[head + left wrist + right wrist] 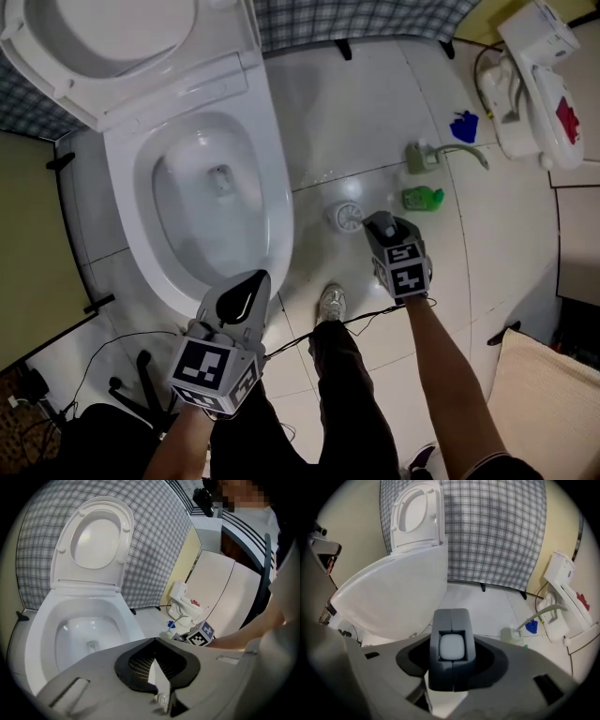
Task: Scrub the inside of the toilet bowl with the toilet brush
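toilet (141, 253) stands at the upper left of the head view, with its seat and lid (122, 42) raised against a checked cloth (356, 19) and the inside of the bowl exposed.

toilet brush (348, 217) is on the tiled floor (356, 112), just beside the right flank of the toilet. it is outside the bowl, and from above it shows as a round white shape.

right gripper (378, 223) hangs directly next to that round shape, pointing steeply down. in the right gripper view its jaws stand fairly wide and are closed on a grey handle end (451, 672) with a white insert, which fills the space between them.

left gripper (249, 281) is held over the front rim of the toilet. its jaws meet at the tips and have nothing between them.

other items noted on the floor to the right of the brush:
- a green bottle (424, 198).
- a pale container (419, 157) with a curved tube.
- a blue item (463, 126).
- a white unit (539, 84) with a red mark, near the wall.

the person's shoe (331, 302) is planted between the two grippers. cables (112, 352) trail across the tiles at lower left.
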Demonstrator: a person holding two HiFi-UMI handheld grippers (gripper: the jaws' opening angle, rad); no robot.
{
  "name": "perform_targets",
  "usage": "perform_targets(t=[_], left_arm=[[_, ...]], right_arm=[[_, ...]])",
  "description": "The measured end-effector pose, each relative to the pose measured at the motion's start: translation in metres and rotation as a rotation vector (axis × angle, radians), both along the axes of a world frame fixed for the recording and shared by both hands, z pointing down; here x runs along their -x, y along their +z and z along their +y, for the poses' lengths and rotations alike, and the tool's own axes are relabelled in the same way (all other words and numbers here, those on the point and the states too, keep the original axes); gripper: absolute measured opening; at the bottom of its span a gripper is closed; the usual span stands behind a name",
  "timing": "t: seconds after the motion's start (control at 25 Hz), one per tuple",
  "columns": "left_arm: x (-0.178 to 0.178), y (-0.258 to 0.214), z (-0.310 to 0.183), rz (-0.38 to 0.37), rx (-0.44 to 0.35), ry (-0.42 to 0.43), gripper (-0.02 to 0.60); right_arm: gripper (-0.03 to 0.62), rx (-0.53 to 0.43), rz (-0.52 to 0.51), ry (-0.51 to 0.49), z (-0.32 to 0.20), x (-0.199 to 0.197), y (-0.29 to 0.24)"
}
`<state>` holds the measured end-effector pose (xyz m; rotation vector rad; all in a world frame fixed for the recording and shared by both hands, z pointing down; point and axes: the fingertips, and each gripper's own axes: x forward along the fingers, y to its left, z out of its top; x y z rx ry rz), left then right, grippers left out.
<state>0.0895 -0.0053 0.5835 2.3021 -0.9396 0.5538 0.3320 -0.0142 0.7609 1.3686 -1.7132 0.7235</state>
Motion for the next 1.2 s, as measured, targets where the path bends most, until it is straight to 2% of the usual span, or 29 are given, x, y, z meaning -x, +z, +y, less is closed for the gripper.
perform_targets(t=[0.4,0.56,0.64,0.8,0.96,1.2], left_arm=[[0.003,0.004,0.001,-0.001,0.009,0.010,0.009],[0.005,0.000,-0.003,-0.002,0.002,0.018,0.009],[0.009,-0.005,-0.003,-0.014,0.005,0.020,0.009],[0.019,-0.046,-0.008,-0.014,-0.025,0.022,0.009],[0.030,-0.111,-0.020,0.003,-0.082,0.027,0.009],[0.041,-0.203,-0.037,0.051,-0.162,0.031,0.009]], right_arm=[[0.230,0.024,-0.018,0.066,-0.011,0.005,0.014],[0.322,0.012,-0.057,0.095,-0.007,0.005,0.000],[0.322,0.009,-0.062,0.098,0.000,0.005,-0.017],[0.322,-0.053,-0.083,0.095,0.008,0.016,-0.089],[0.322,-0.203,-0.171,0.069,0.004,0.056,-0.196],[0.207,-0.508,-0.364,0.048,-0.029,0.133,-0.352]])
